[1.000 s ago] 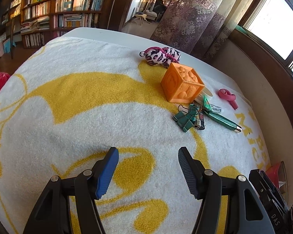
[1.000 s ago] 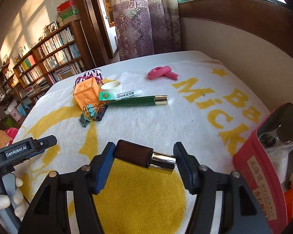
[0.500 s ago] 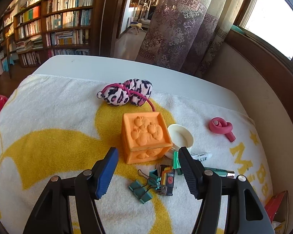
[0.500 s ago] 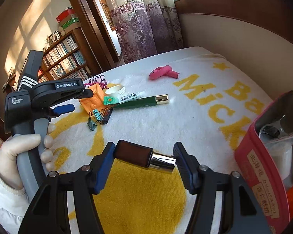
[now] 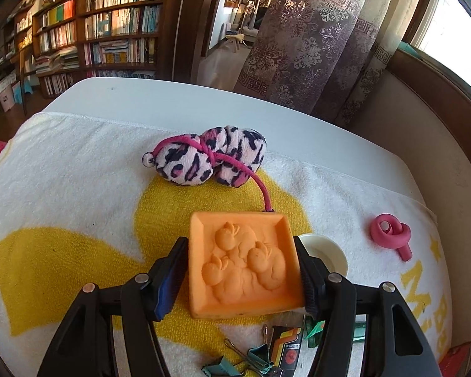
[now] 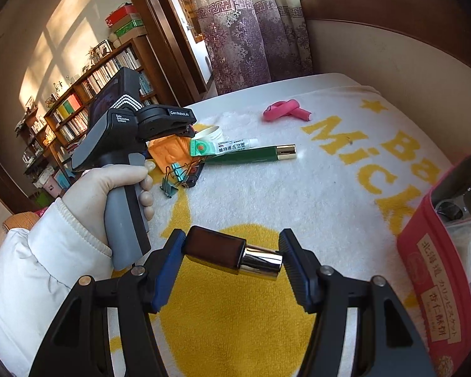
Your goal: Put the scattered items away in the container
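Note:
My left gripper straddles the orange foam cube on the yellow-and-white towel. Its jaws are closing and both pads touch the cube's sides. In the right wrist view a gloved hand holds this left gripper over the cube. My right gripper is shut on a small brown bottle with a gold cap, held crosswise above the towel. The red pouch lies open at the right, with items inside.
A leopard plush band, a pink curler, a white lid, binder clips, a white tube and a green pen lie on the towel. A padded wall runs along the right.
My left gripper has moved across the towel to the orange cube and now has it between its fingers. The right gripper has stayed put with the bottle.

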Motion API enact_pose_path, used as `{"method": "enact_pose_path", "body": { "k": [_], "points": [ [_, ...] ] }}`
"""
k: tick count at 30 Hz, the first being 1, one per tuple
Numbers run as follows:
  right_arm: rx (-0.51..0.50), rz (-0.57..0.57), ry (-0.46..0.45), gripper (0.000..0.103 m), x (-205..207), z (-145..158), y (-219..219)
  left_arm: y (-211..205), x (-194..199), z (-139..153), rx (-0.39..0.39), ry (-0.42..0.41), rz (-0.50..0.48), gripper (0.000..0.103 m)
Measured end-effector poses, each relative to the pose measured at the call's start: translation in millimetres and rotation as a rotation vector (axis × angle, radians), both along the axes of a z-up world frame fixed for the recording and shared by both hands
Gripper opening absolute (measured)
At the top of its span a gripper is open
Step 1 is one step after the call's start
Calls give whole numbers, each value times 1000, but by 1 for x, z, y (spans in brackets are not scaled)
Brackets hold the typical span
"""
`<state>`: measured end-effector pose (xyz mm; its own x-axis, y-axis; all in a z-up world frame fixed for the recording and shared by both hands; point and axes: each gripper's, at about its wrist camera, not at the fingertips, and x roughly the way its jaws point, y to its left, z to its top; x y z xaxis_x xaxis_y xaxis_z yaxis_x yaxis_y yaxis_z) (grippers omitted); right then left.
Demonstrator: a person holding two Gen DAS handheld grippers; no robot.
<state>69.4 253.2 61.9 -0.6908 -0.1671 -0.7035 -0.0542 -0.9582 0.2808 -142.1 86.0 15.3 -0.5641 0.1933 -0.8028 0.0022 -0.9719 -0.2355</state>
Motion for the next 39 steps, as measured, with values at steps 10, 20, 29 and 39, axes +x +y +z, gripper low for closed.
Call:
{"method": "enact_pose_path", "body": {
  "k": [10,20,29,39],
  "points": [
    [3,-4,7,66,0,-2,1,-14,25,15,24,29,-32,54],
    [17,-43,39,65,0,1,8,-37,87,54,75,100,-61,54],
    [65,-112,129,65,7,13,17,-39,149,88,131,152,-121,54],
    [31,-184,238,65,64,59,47,-4,202,103,124,170,-251,54]
  ]
}}
